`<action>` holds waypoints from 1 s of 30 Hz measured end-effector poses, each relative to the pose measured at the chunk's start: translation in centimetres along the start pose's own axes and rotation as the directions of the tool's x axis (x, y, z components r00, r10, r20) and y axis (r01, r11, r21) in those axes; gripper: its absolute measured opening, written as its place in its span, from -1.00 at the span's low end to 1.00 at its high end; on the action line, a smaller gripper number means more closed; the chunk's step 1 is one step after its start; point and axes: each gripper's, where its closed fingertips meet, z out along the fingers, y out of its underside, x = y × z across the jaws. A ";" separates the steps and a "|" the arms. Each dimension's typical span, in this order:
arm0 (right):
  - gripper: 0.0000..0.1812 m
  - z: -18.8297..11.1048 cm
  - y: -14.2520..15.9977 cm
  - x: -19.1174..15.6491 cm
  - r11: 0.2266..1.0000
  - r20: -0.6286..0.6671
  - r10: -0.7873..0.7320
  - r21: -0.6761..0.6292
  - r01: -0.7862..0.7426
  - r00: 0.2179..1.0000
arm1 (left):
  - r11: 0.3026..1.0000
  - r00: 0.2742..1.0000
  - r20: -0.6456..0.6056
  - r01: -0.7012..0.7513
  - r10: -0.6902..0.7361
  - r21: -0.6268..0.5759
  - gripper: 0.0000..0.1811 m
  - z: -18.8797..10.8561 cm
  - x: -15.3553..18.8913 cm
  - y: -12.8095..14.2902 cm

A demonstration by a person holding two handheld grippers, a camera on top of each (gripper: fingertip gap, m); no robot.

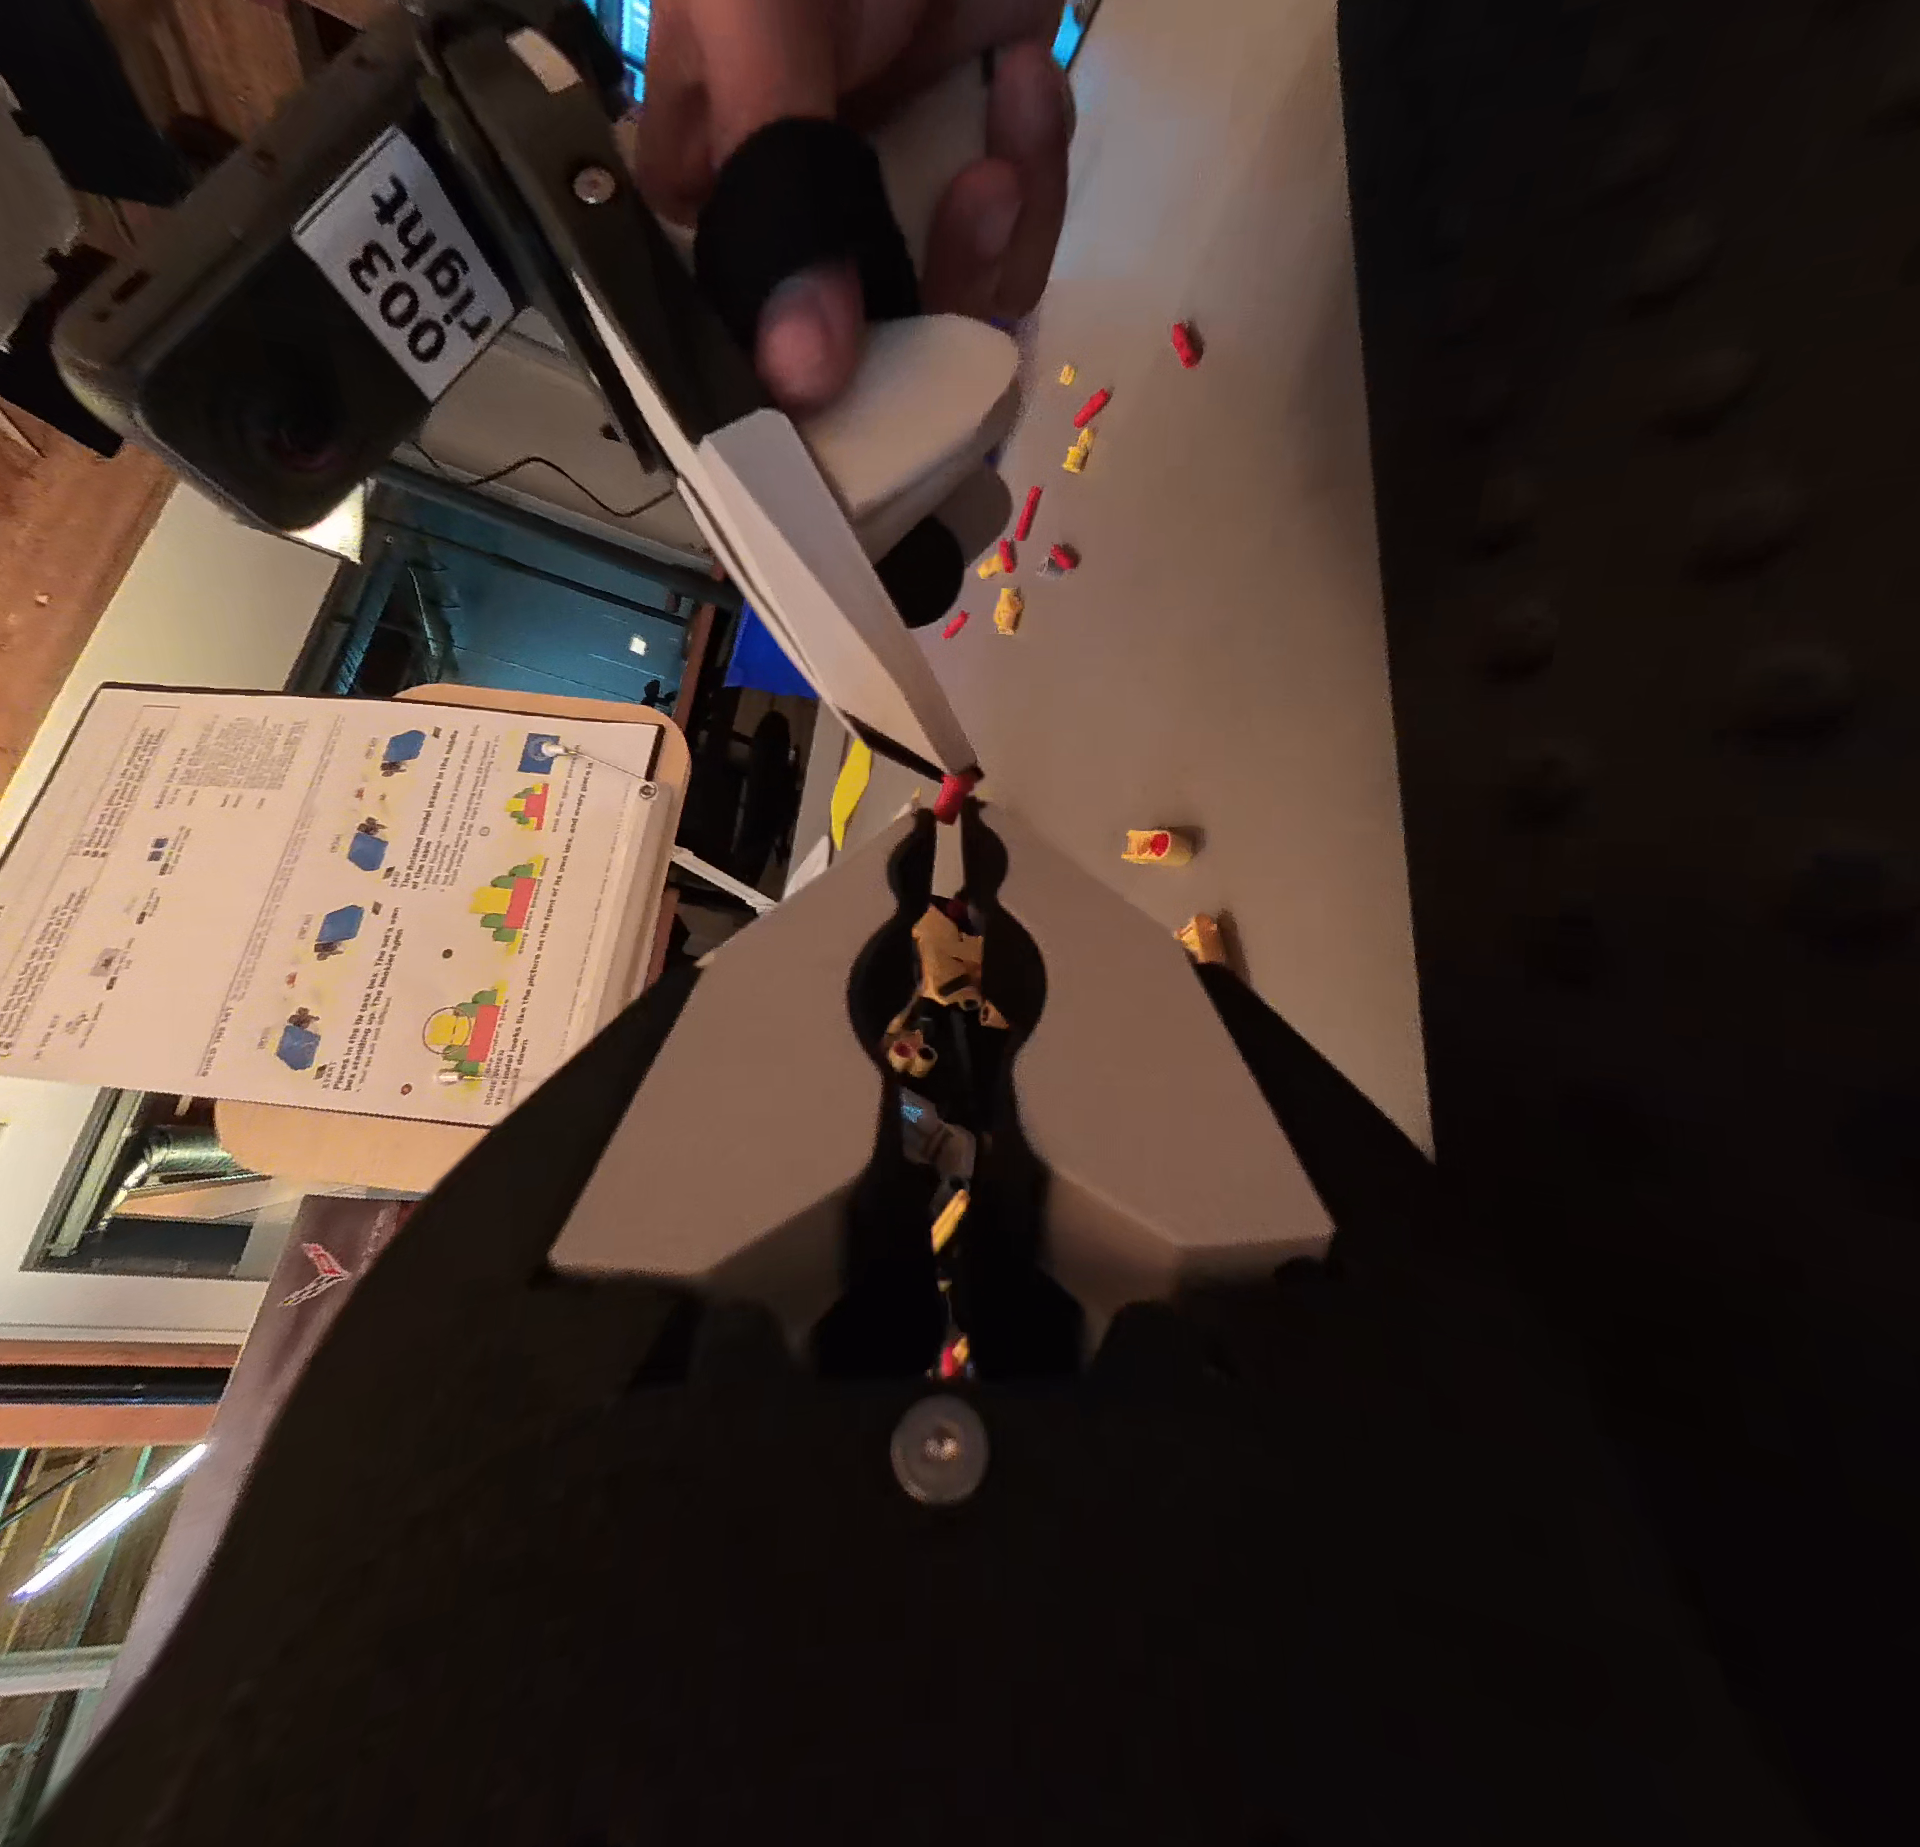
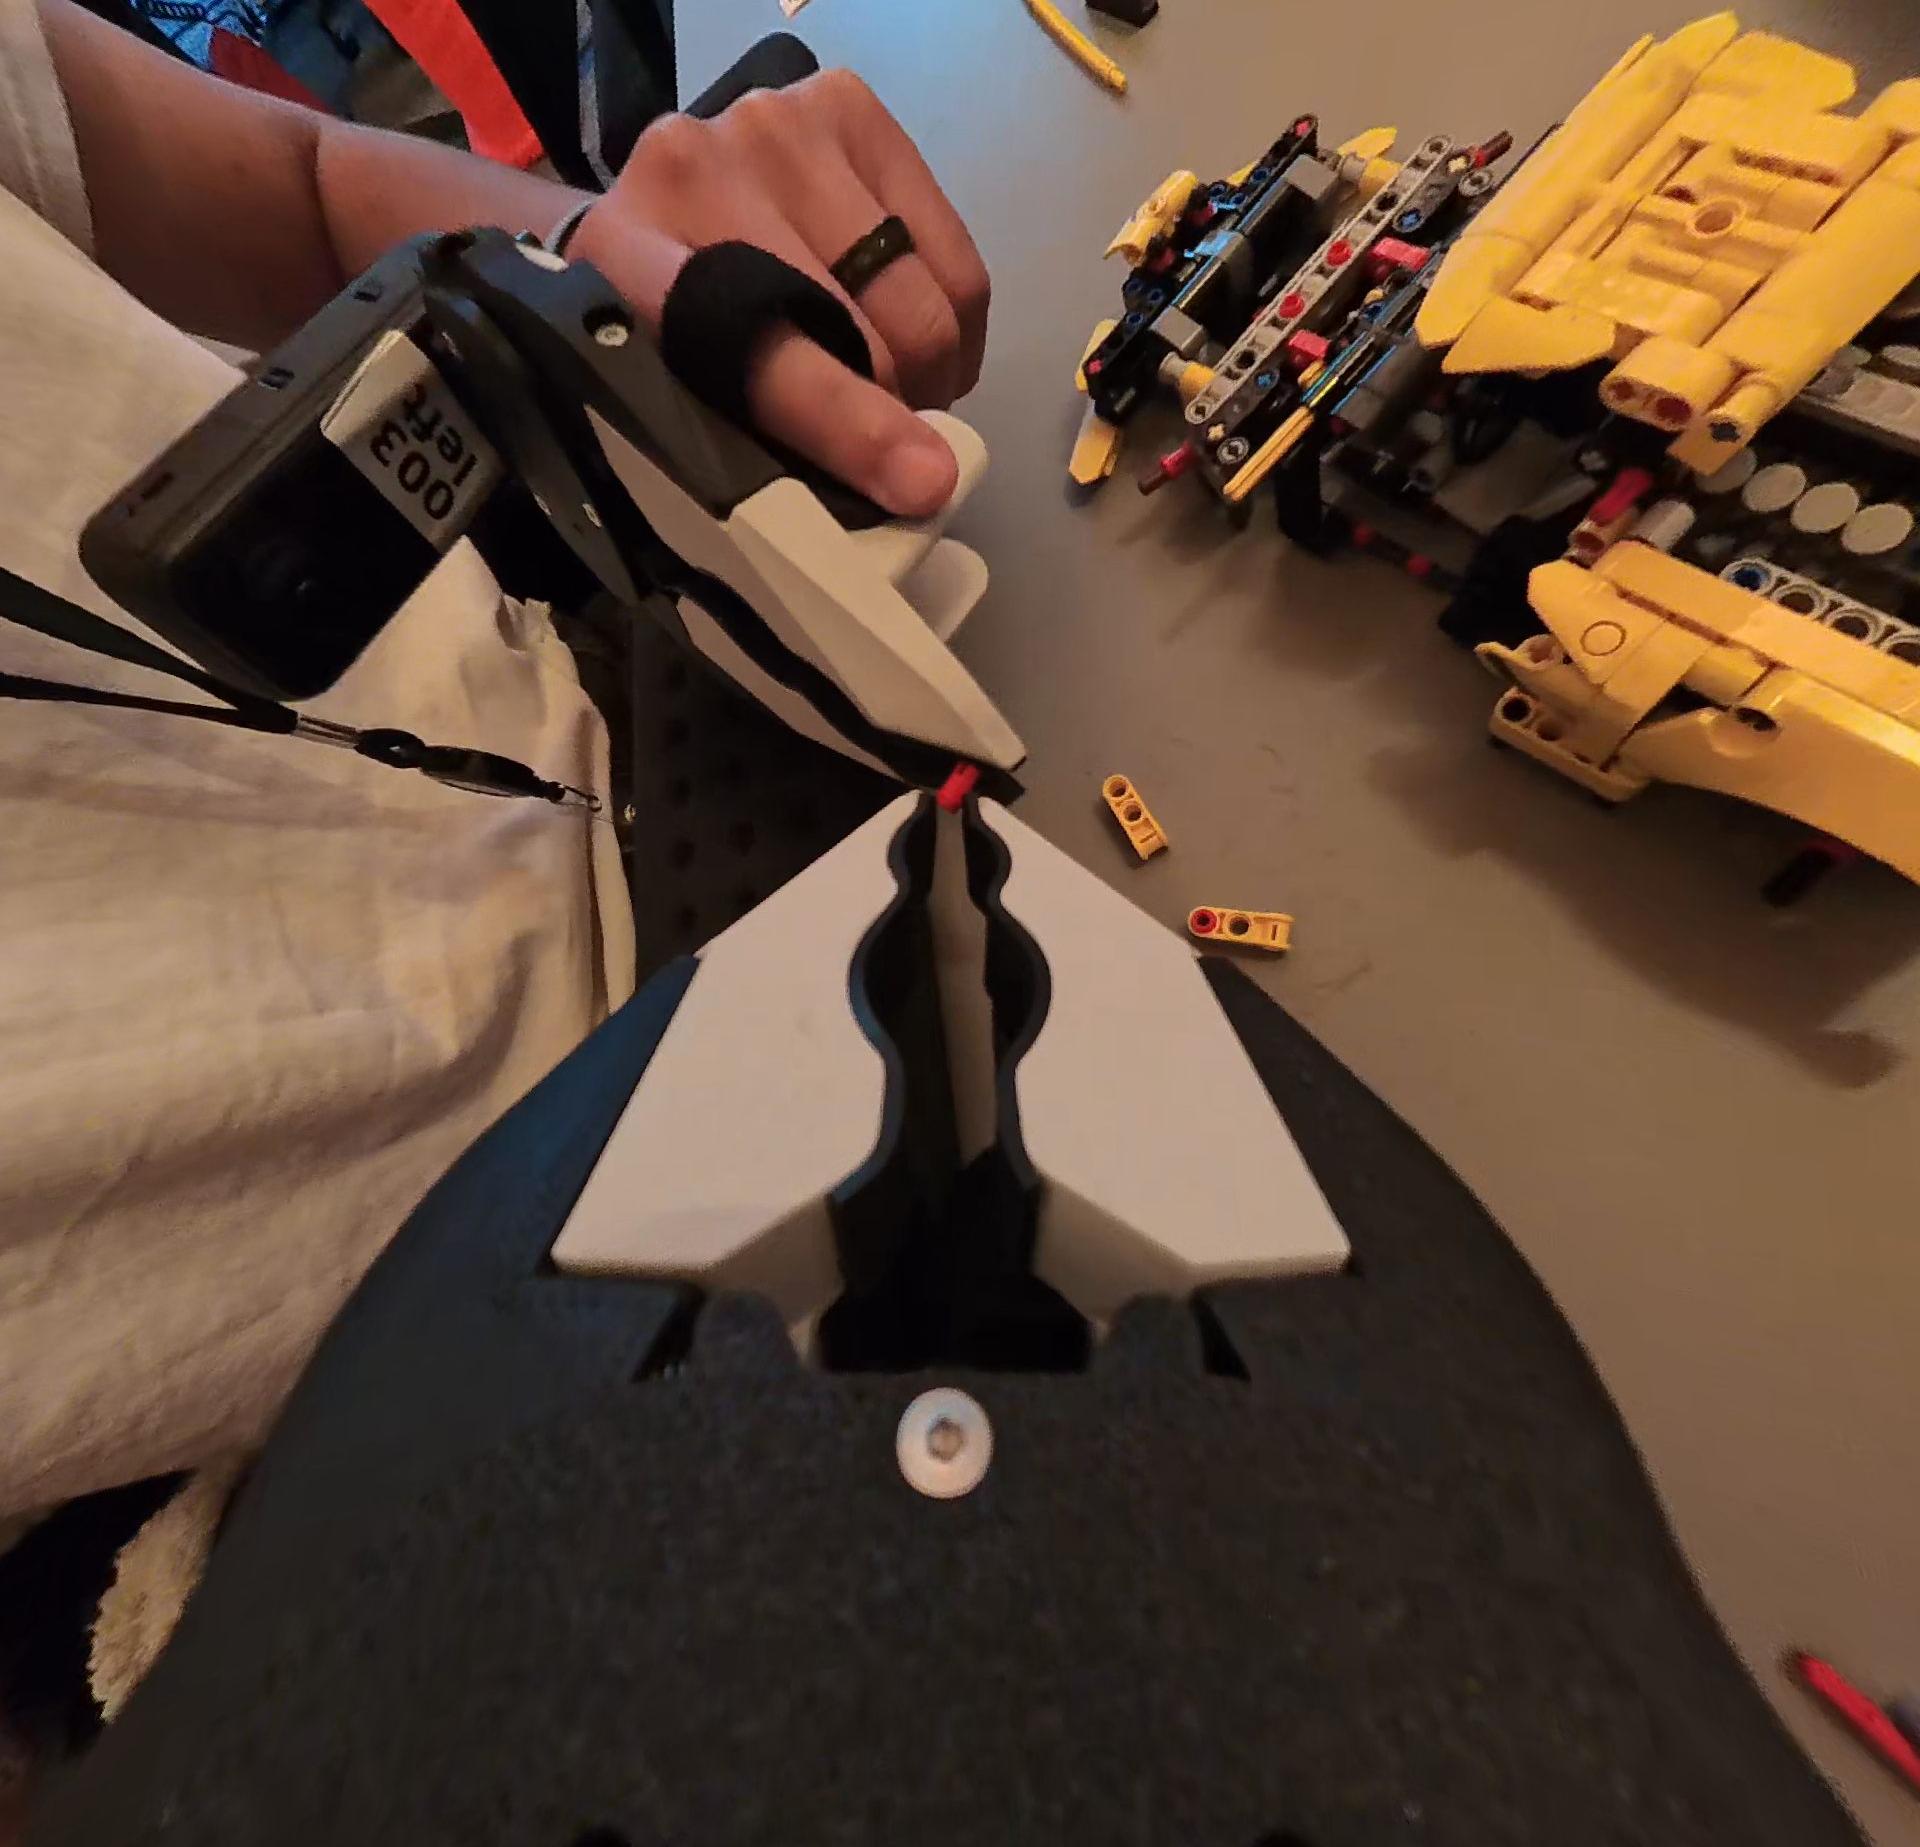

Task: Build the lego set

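Both grippers, left and right, are pinching one red pin tip-to-tip, jaws narrow

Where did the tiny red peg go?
The tiny red peg is up off the table, pinched where the tips of the left gripper and right gripper meet, centre in both wrist views.
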 end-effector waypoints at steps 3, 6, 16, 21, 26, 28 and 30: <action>-0.96 -0.1 0.0 0.0 1.000 0.012 -0.001 -0.008 0.001 1.000 | 1.000 1.000 0.005 -0.013 0.013 -0.003 -0.97 0.0 -0.1 0.0; -0.95 0.1 0.2 0.1 1.000 0.008 -0.002 -0.026 0.002 1.000 | 0.999 0.999 -0.009 -0.035 0.035 -0.020 -0.97 0.1 0.2 0.2; -0.86 -0.3 -1.3 2.1 0.995 -0.133 -0.019 0.094 0.031 0.991 | 0.976 0.981 -0.047 0.182 -0.188 -0.116 -0.98 0.8 -0.3 2.0; -0.82 -0.8 -2.5 2.8 0.966 -0.272 -0.005 0.246 0.075 0.962 | 0.938 0.942 -0.041 0.325 -0.332 -0.122 -0.98 0.8 -1.2 2.4; -0.84 -0.9 -3.3 2.7 0.920 -0.366 0.019 0.371 0.128 0.930 | 0.911 0.915 -0.026 0.397 -0.402 -0.112 -0.98 0.6 -1.9 2.5; -0.85 -1.0 -3.3 2.8 0.911 -0.385 0.023 0.388 0.140 0.922 | 0.910 0.914 -0.026 0.401 -0.406 -0.106 -0.98 0.6 -2.0 2.4; -0.85 -1.0 -3.2 2.8 0.908 -0.378 0.031 0.398 0.132 0.925 | 0.910 0.913 -0.031 0.402 -0.407 -0.106 -0.98 0.6 -1.9 2.3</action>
